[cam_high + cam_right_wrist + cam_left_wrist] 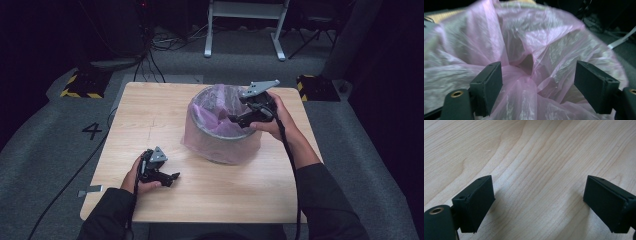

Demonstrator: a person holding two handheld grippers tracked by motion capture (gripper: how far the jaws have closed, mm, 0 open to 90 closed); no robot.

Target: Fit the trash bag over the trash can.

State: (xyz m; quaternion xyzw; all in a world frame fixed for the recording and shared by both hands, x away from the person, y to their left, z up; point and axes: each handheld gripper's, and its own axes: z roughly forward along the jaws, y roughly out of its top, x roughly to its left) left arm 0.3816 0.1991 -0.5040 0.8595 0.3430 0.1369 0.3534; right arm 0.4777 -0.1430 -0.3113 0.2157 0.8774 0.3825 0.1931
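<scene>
A light wooden desk (150, 107) stands on a grey carpeted floor (45, 140), seen from above. On the desk's far right half sits a round bin (220, 150) lined with a thin pink plastic bag (215, 107), whose edges drape over the rim and down the outside. The person's right hand holds the right tool (235, 120) over the bin's right rim, pointing into the opening; in the right gripper view its two black jaws stand wide apart, with crumpled folds of the pink bag (524, 50) lying between and beyond them, not clamped. The left hand rests the left tool (174, 176) on the desk near the front left, well apart from the bin; in the left gripper view its jaws stand apart over bare wood (536, 157) with nothing between them
</scene>
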